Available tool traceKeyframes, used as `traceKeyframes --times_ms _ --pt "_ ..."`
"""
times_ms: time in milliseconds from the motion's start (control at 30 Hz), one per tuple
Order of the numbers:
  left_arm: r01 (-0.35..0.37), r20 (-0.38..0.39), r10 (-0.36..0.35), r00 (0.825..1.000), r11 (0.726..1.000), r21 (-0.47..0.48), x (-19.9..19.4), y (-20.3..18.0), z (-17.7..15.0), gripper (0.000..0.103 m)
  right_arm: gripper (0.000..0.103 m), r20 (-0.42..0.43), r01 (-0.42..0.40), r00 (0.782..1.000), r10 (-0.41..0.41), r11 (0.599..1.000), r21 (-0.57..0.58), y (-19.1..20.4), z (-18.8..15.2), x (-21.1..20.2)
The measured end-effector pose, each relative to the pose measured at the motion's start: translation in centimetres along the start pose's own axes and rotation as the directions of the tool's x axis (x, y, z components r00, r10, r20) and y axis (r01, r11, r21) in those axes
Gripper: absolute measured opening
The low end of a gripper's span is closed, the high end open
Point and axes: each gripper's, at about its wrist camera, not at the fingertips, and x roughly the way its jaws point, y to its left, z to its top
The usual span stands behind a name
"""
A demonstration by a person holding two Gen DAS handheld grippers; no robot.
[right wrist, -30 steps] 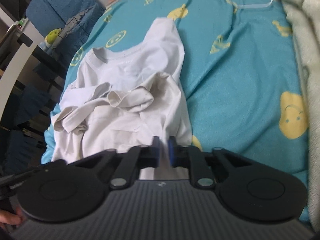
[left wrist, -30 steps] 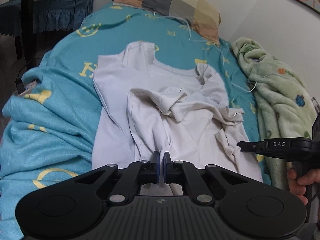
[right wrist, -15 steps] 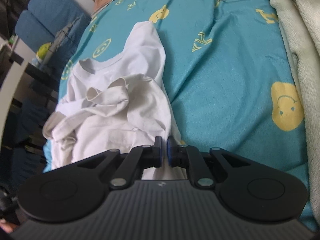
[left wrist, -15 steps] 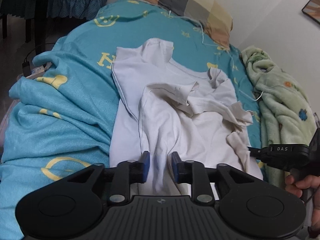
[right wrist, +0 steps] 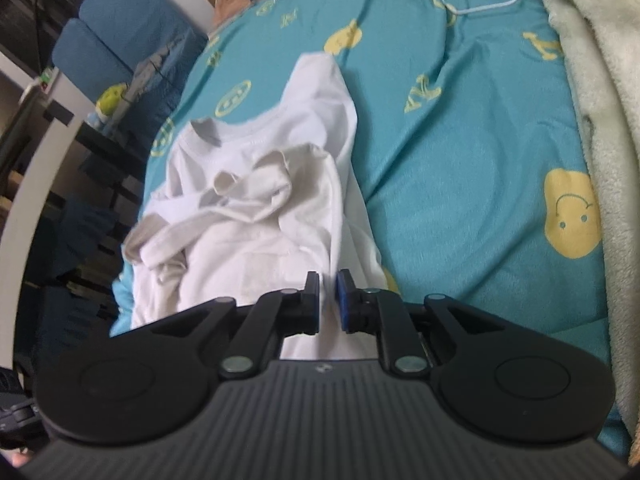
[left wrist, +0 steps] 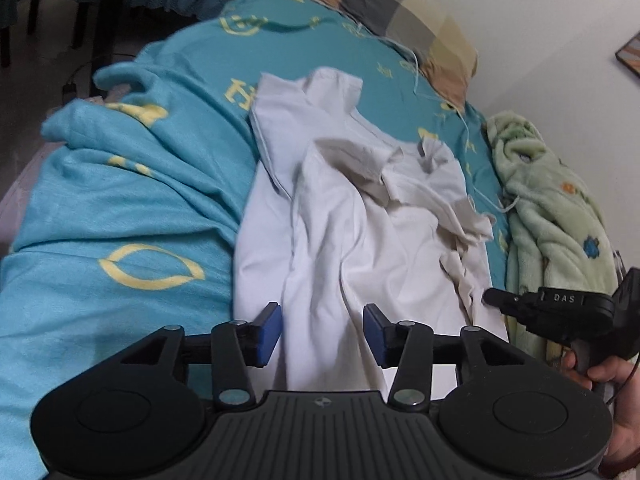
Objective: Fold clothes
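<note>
Straight ahead of both tongs, on the blue bed cover [left wrist: 132,208], lies the white shirt [left wrist: 360,240]. It runs long-ways away from the tongs, with the neck at the far end and the bottom edge at the near end, right by the tips. One side of the shirt is flipped over onto the middle, and a sleeve sits bunched up on top, so it looks partly folded but messy. The left tongs [left wrist: 322,332] are spread wide, with shirt cloth running loose between the two blue pads and nothing pinched. The right tongs [right wrist: 329,300] are almost closed, with a thin bit of the shirt's near edge in the small gap; I cannot tell if they are squeezing it. Both tongs are at the near end, so neither is much closer. I think any next fold would go along that long line, from near end toward the neck.
</note>
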Motion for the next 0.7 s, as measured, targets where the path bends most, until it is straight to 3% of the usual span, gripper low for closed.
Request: traceKeyframes --times_ms 100,200,233,333,367,467,533,700 --pt "0.015 -0.015 -0.016 1.000 1.000 -0.025 0.6 0.4 -0.1 0.040 0.014 -0.011 -0.001 1.000 0.000 1.000 -0.025 0.2 -0.2 0.3" --pt "0.042 0.012 -0.042 0.999 0.999 -0.032 -0.1 0.4 0.2 0.011 0.014 -0.022 -0.001 1.000 0.000 0.999 -0.049 0.4 -0.3 0.5" --pt "0.051 0.021 -0.050 0.999 0.998 -0.034 -0.3 0.4 0.2 0.007 0.015 -0.025 -0.002 1.000 0.000 0.998 -0.058 0.5 -0.4 0.6" --pt "0.078 0.048 -0.076 0.996 0.996 -0.041 -1.0 0.4 0.5 0.005 0.012 -0.036 -0.003 0.999 0.000 0.997 -0.082 0.7 -0.5 0.9" --pt "0.081 0.056 -0.079 0.995 0.996 -0.042 -1.3 0.4 0.6 0.005 0.007 -0.038 -0.002 0.999 -0.001 0.996 -0.092 0.8 -0.6 1.0" --pt "0.035 0.072 -0.032 0.997 0.999 -0.037 -2.0 0.5 0.9 0.005 0.005 0.004 0.041 0.999 -0.041 0.984 -0.172 1.6 -0.7 0.1" --pt "-0.039 0.041 0.040 0.998 0.999 -0.030 -1.1 0.9 0.8 0.005 0.005 -0.006 0.062 0.998 -0.064 0.984 -0.168 1.2 -0.7 0.7" --pt "-0.054 -0.009 0.054 0.999 0.997 -0.056 0.5 1.9 0.6 0.007 0.005 -0.047 0.107 0.992 -0.115 0.984 -0.142 0.1 -0.8 2.8"
